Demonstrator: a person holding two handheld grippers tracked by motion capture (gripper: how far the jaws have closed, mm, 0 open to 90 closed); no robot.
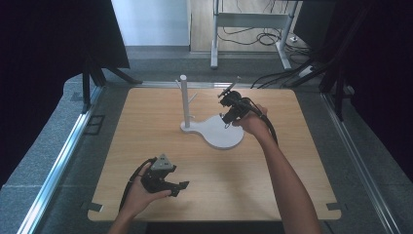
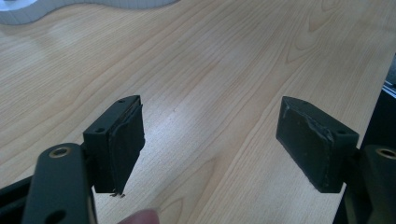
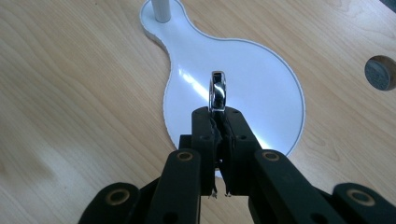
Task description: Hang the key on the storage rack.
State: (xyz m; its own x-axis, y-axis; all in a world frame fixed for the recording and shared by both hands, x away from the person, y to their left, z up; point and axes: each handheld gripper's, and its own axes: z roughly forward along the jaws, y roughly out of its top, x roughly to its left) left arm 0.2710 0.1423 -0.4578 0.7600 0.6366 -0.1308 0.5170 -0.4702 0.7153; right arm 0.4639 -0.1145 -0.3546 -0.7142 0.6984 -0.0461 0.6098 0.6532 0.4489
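Observation:
A white stand has a tall post with small side pegs, rising from a flat pear-shaped base. My right gripper hangs over the base's wide end, to the right of the post. In the right gripper view the right gripper is shut on a shiny metal ring, which stands on edge above the base; the post's foot is farther off. My left gripper rests low near the table's front left. The left gripper stands open with bare wood between its pads.
The light wooden table has a round grey plug set into it near the base. Metal rails run along both sides of the table. Cables and a desk frame lie on the floor beyond the far edge.

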